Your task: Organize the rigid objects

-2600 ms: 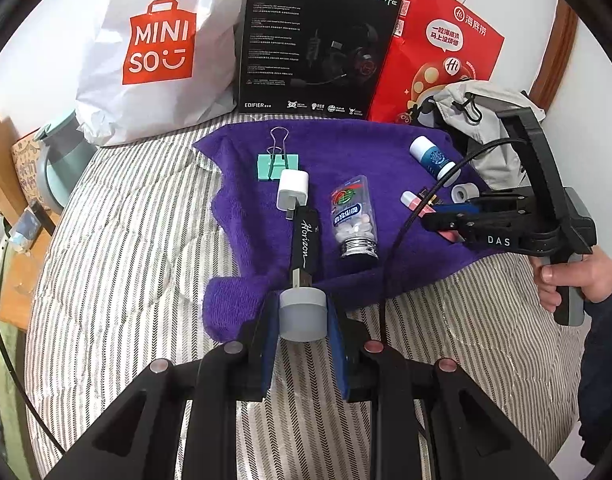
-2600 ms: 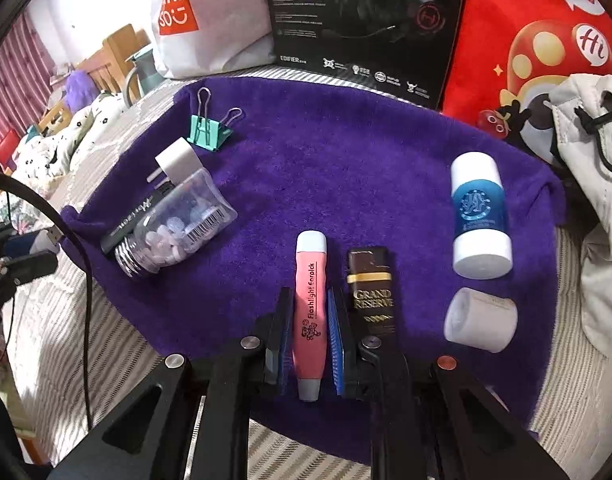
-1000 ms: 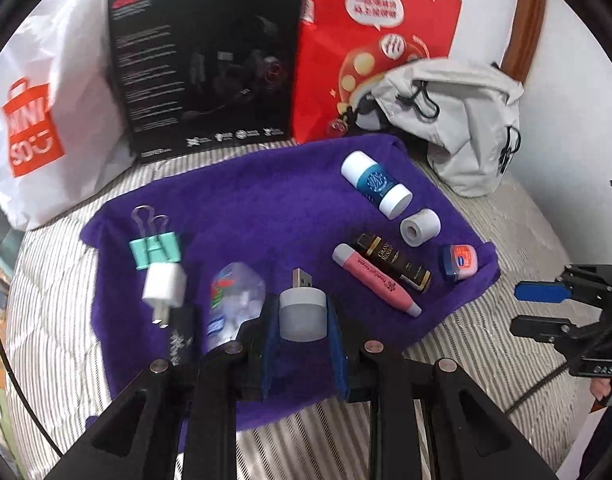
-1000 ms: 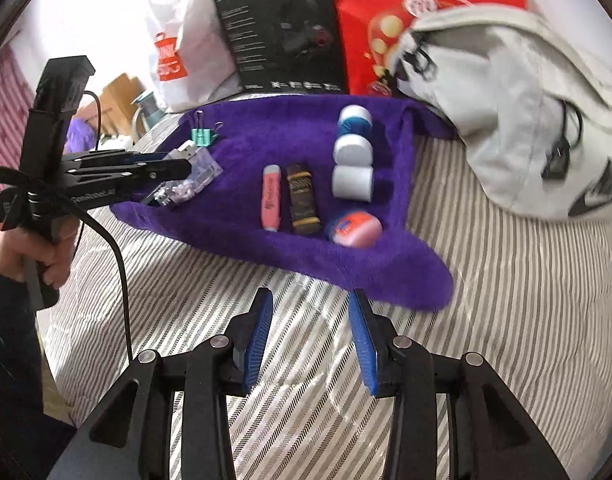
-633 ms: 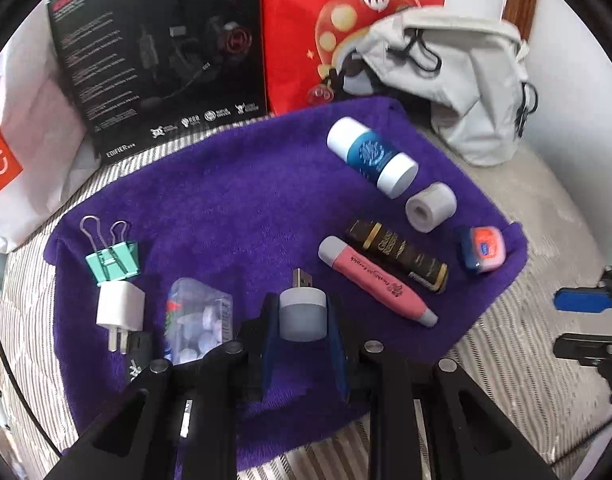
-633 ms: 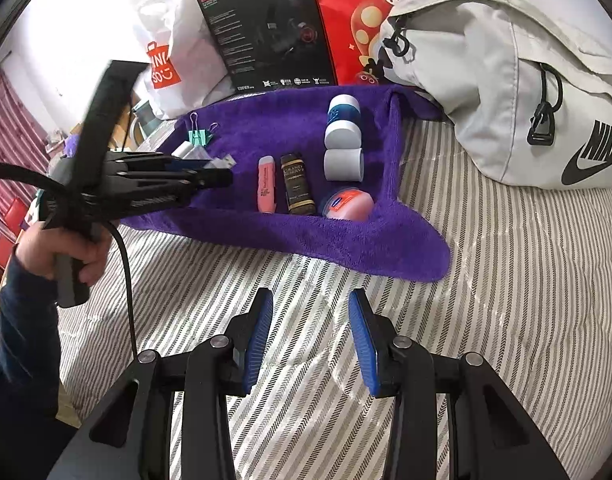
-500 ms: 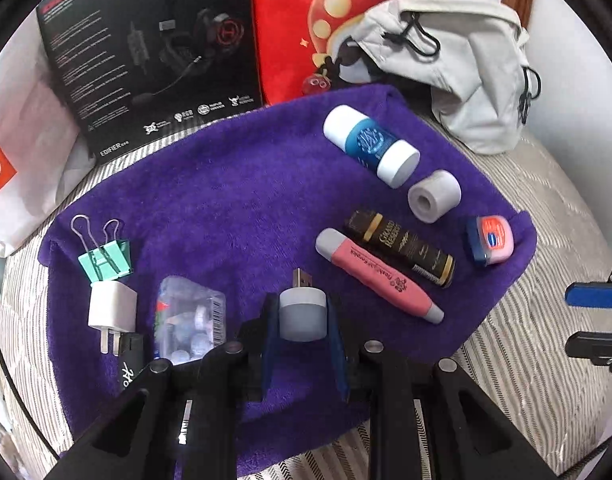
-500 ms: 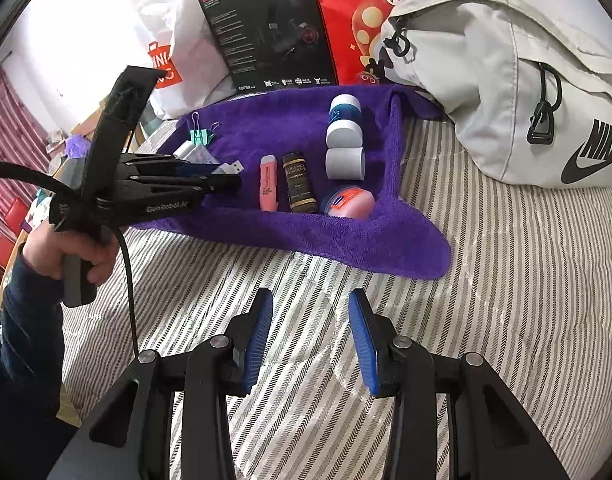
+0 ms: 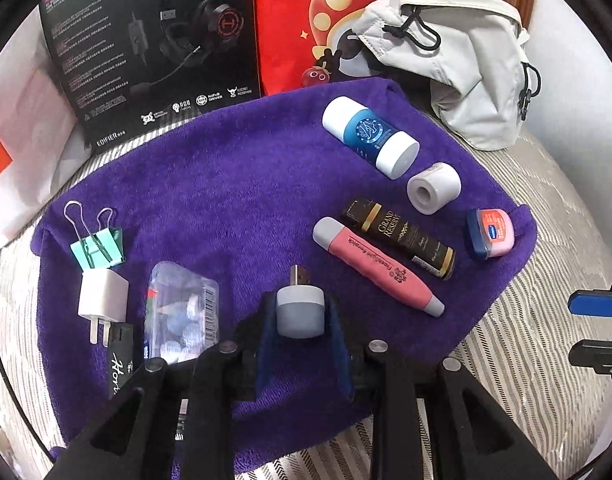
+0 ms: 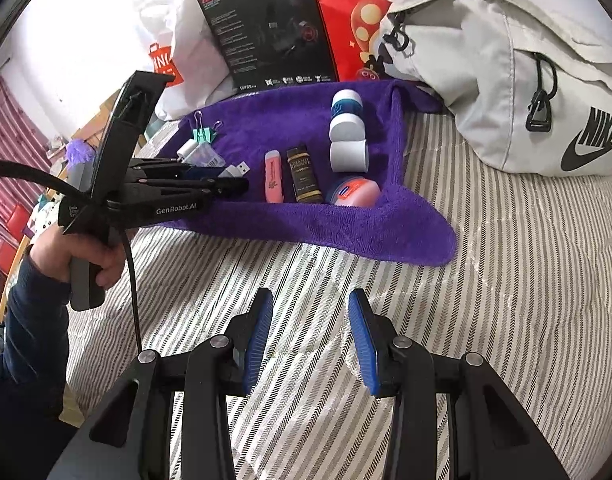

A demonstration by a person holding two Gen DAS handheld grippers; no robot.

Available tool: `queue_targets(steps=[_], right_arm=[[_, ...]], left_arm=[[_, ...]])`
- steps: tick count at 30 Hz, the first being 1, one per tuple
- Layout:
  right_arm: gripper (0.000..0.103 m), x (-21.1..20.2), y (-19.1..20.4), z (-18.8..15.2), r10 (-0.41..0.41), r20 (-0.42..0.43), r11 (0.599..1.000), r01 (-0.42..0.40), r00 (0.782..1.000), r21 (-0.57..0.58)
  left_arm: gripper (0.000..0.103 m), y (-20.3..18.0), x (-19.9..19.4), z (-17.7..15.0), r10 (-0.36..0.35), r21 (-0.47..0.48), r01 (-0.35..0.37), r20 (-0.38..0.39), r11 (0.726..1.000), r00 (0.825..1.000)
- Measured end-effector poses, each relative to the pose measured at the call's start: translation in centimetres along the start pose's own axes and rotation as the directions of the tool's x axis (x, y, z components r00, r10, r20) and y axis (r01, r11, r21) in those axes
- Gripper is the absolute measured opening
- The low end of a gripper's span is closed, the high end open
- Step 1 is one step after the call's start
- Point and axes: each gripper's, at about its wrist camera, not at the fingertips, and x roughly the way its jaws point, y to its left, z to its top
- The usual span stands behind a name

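Note:
My left gripper is shut on a small grey USB light, plug forward, just above the near middle of a purple towel. To its right lie a pink tube, a dark lighter, a white roll, a blue-and-white bottle and a small balm jar. On the left lie a pill bottle, a white charger and a green binder clip. My right gripper is open over the striped bed, well short of the towel.
A black headset box, a red paper bag and a white shopping bag stand behind the towel. A grey sling bag lies at the right. A hand holds the left gripper's handle. Striped bedding surrounds the towel.
My left gripper has carried the USB light rightward and lower over the towel, closer to the pink tube. My right gripper let go of the pink tube and backed off over the bed.

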Motion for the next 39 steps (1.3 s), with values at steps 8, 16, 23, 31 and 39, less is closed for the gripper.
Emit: queue_targets(steps=[8,16,23,31,39], right_arm=[[0.04,-1.6,0.5,-0.5,-0.022,0.032,0.999,0.021,0.999,0.028],[0.054,-2.3,2.5,-0.4,-0.054,0.068,0.997,0.05,0.996,0.057],[0.082,-3.3,5.2,0.3,-0.139,0.104,0.987,0.129,0.985,0.093],[0.103,-4.7,7.9,-0.5,-0.213,0.113,0.973,0.2,0.97,0.116],[0.103,-7.0,10.5,-2.8,-0.262,0.141,0.963,0.248,0.955,0.106]], left_arm=[[0.032,0.6,-2.8,-0.7,-0.013,-0.029,0.014,0.033,0.999,0.999],[0.068,1.3,-9.9,-4.0,0.04,-0.069,-0.028,0.171,0.997,0.985],[0.079,2.5,-13.6,-7.7,0.104,-0.129,-0.08,0.193,0.988,0.976],[0.103,3.0,-17.3,-11.2,0.169,-0.223,-0.116,0.235,0.968,0.957],[0.103,3.1,-18.7,-13.7,0.234,-0.274,-0.175,0.2,0.946,0.951]])
